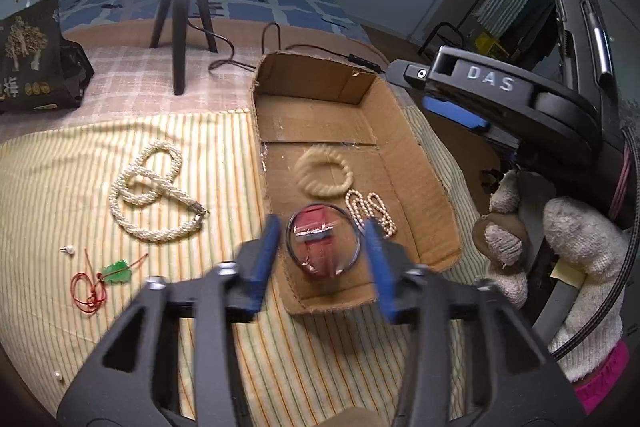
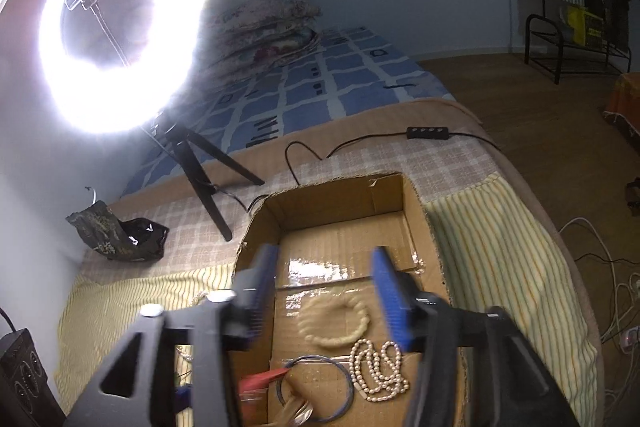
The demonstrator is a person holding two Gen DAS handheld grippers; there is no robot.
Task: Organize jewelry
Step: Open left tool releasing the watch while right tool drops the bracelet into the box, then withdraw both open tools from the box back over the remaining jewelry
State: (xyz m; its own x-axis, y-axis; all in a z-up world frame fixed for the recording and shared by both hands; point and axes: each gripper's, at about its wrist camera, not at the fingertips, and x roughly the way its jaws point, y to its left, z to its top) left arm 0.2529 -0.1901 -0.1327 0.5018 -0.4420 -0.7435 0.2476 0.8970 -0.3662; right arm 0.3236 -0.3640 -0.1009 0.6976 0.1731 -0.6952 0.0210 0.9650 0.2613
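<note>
left wrist: left claw (image 1: 322,247) spread over bangle (image 1: 322,243) in box (image 1: 432,179); right claw (image 2: 326,293) spread too.

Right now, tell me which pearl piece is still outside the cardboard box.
The thick twisted pearl rope necklace, lying looped on the striped cloth left of the cardboard box. The thin pearl strand lies inside.

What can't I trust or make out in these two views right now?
- Red packet in the box: glare in the left view, cut by the bottom edge in the right view; contents unreadable.
- Earring and loose pearl on the striped mat: too small for detail.
- Big rope necklace: right view nearly hides it behind the right gripper.
- Left gripper fingertips: motion-blurred.
</note>
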